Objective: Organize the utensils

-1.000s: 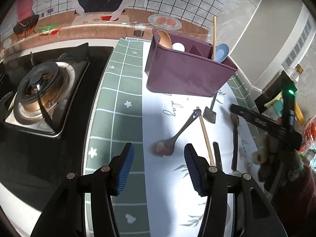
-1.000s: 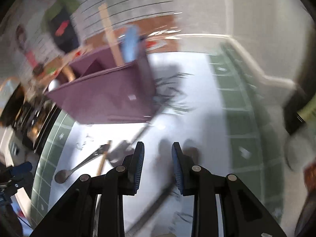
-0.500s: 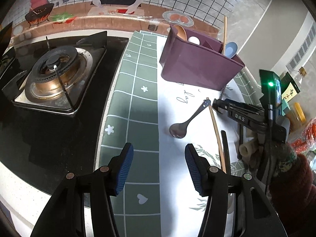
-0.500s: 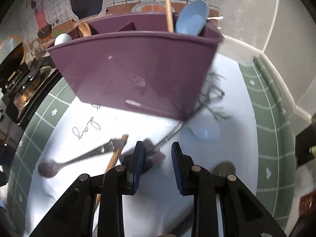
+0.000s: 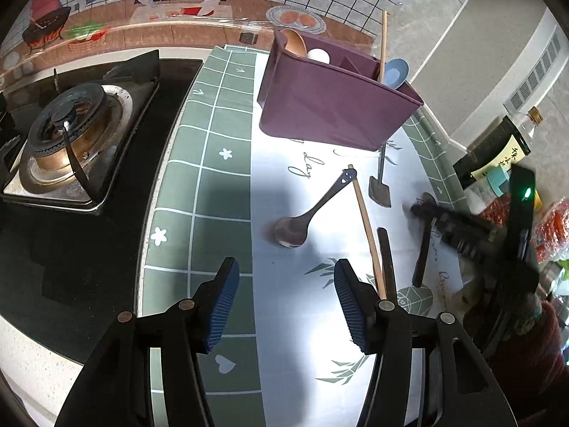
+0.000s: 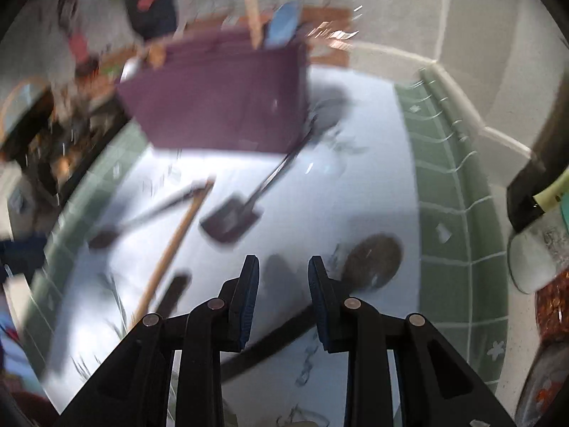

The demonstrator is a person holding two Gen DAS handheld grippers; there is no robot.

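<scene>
While the right gripper (image 6: 283, 297) hangs with jaws part-spread and nothing between them, a dark wooden spoon (image 6: 371, 261) lies just beside its right finger; the blurred view suggests a mistimed closing could pinch only the cloth (image 6: 355, 192).

Left gripper (image 5: 284, 299): jaws spread wide, nothing held.

Purple caddy (image 5: 334, 114) taken as landmark: inside it a wooden spoon bowl (image 5: 294, 43), a white piece (image 5: 318, 56), a light stick (image 5: 383, 46) and a blue spoon (image 5: 395, 73) are seen. In front of the caddy a metal spoon (image 5: 306, 215), a chopstick (image 5: 368, 231) and a small shovel-shaped spatula (image 5: 379, 192) are left loose; any could be knocked aside.
</scene>
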